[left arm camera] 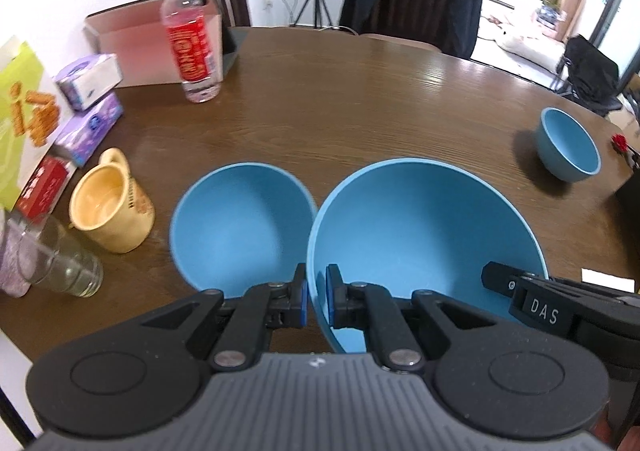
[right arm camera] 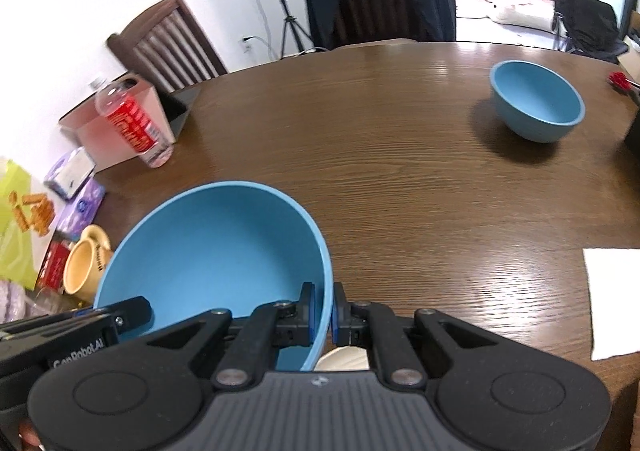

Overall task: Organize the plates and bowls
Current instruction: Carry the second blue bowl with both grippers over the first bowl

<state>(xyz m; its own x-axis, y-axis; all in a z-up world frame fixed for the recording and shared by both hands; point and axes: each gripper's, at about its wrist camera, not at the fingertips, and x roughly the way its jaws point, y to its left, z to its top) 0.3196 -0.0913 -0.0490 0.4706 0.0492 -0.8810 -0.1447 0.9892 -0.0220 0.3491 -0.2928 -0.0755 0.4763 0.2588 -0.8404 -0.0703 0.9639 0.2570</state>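
Above the brown table point(right arm camera: 420, 179), the large blue bowl point(right arm camera: 216, 251), matte, stiff and likely light, hangs clamped at opposite rims by the left gripper point(left arm camera: 316, 297) and right gripper point(right arm camera: 323, 315), beside a medium bowl point(left arm camera: 240, 223) and far from the small bowl point(right arm camera: 536, 107).

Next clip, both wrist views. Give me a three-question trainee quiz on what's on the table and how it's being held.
1. True or false: both grippers clamp the rim of the same large blue bowl.
2. How many blue bowls show in the left wrist view?
3. The small blue bowl stands: A) inside the large one, B) alone across the table, C) on the white napkin.

Key: 1 true: left gripper, right gripper. 2 three, counting the middle blue bowl. 3 B.
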